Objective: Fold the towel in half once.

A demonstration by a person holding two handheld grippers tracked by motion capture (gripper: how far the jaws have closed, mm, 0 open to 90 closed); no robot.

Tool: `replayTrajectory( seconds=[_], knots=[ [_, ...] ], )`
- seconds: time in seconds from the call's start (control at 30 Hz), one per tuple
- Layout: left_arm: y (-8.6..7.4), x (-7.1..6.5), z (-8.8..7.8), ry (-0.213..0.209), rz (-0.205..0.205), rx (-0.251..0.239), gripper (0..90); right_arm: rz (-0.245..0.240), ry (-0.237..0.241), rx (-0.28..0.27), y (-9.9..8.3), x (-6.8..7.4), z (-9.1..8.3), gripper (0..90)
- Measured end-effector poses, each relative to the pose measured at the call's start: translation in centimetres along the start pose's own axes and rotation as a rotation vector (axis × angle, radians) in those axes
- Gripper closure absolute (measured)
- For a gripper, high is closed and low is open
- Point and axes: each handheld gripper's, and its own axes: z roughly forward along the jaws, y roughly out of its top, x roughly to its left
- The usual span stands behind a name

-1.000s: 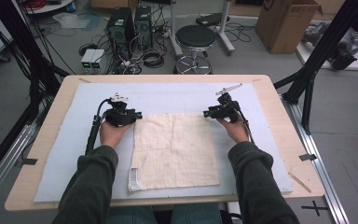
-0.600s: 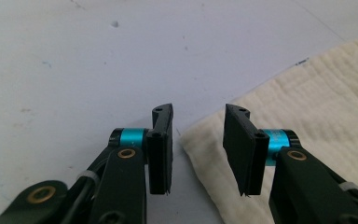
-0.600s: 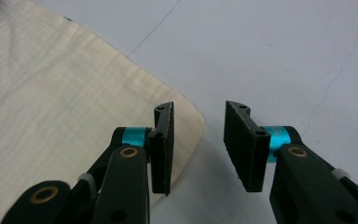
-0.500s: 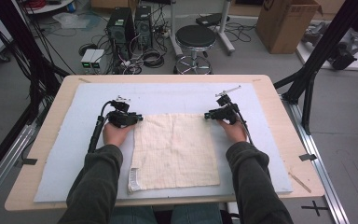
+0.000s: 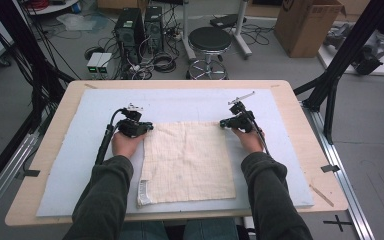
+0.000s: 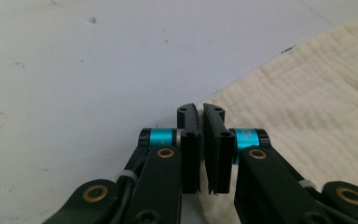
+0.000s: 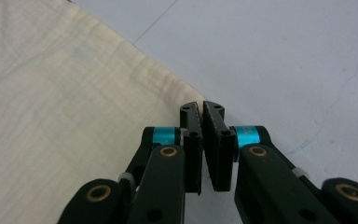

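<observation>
One cream cloth (image 5: 187, 162) lies flat on the pale mat (image 5: 70, 165) covering the wooden table (image 5: 300, 107), with nothing lying on it. Two grippers work it: the left gripper (image 5: 149, 127) is at its far left corner and the right gripper (image 5: 223, 123) at its far right corner. Both have just been closing, and each now pinches the cloth's edge between nearly meeting jaws. Beyond the table stand one round stool (image 5: 209, 40), two computer towers (image 5: 140, 25) and one cardboard box (image 5: 305, 22).

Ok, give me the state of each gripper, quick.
Left gripper: jaws just closed, shut on the cream waffle-weave cloth's far left corner.
Right gripper: jaws just closed, shut on its far right corner.
</observation>
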Motion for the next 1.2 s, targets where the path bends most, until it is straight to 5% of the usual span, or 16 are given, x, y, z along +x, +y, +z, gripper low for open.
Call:
replayTrajectory(
  seconds=[0.5, 0.83, 1.2],
  knots=[
    [0.9, -0.5, -3.1, -0.036, 0.050, -0.091, 85.5, -0.073, 0.069, -0.108, 0.5, 1.0, -3.1, 86.6],
    [0.1, -1.5, -4.9, -0.048, 0.101, -0.113, 85.4, -0.067, 0.102, -0.166, -0.5, 1.5, -4.8, 86.6],
    [-1.2, -2.3, -7.0, -0.063, 0.143, -0.145, 85.4, -0.120, 0.143, -0.173, -1.6, 3.1, -5.8, 86.6]
  ],
)
